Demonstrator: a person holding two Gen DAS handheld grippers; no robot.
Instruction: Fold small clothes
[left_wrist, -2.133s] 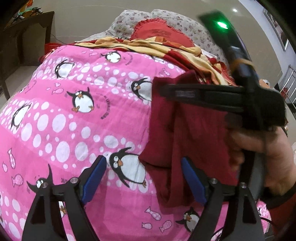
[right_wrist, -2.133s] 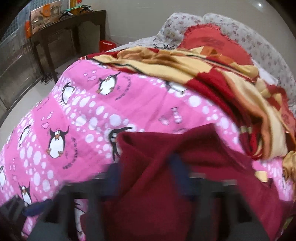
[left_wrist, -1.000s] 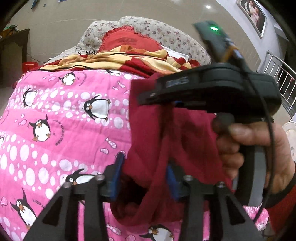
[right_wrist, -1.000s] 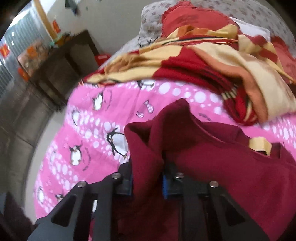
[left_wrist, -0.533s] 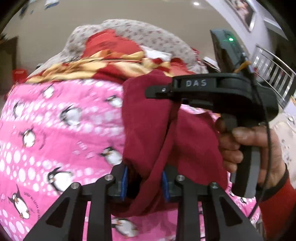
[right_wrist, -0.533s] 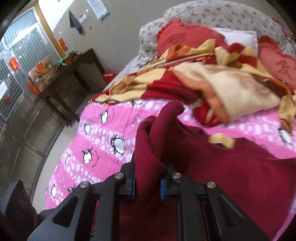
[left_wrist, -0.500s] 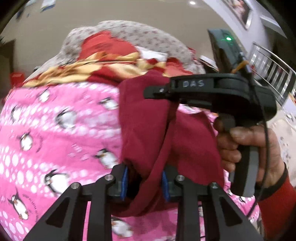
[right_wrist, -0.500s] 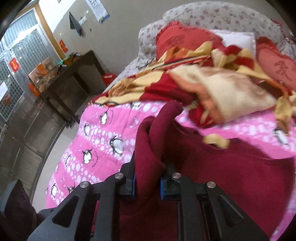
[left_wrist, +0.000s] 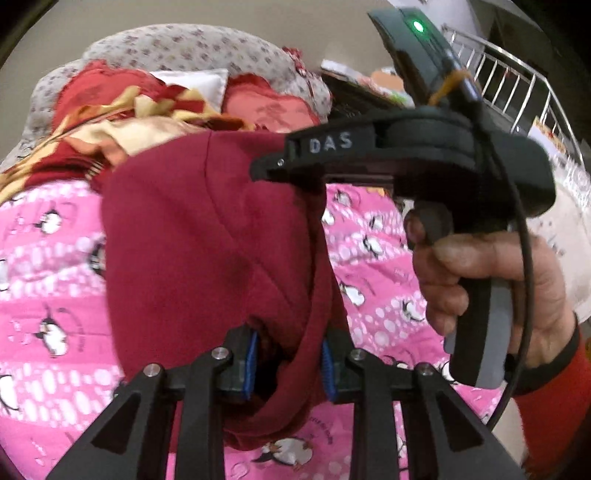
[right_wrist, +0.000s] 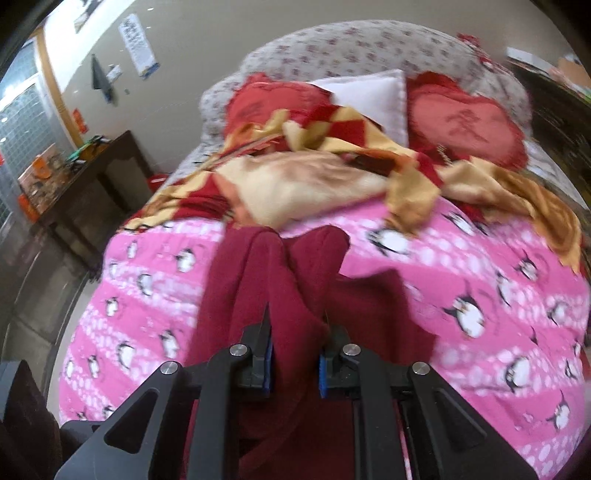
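Observation:
A dark red garment (left_wrist: 207, 236) hangs lifted above a pink penguin-print blanket (left_wrist: 48, 280). My left gripper (left_wrist: 288, 360) is shut on a lower fold of it. In the left wrist view the right gripper's black body (left_wrist: 406, 162), held by a hand, grips the garment's upper edge; its fingertips are hidden behind cloth. In the right wrist view my right gripper (right_wrist: 294, 360) is shut on a bunched fold of the garment (right_wrist: 258, 280), which droops toward the blanket (right_wrist: 480, 295).
A red and yellow checked blanket (right_wrist: 332, 173) lies crumpled at the far end of the bed, with red heart cushions (right_wrist: 465, 122) and a floral headboard (right_wrist: 351, 48) behind. A dark side table (right_wrist: 74, 184) stands at the left. A metal railing (left_wrist: 517, 88) is at the right.
Both grippers have lifted the garment higher off the blanket and turned toward the head of the bed. Both stay shut on the cloth, which now hangs more freely.

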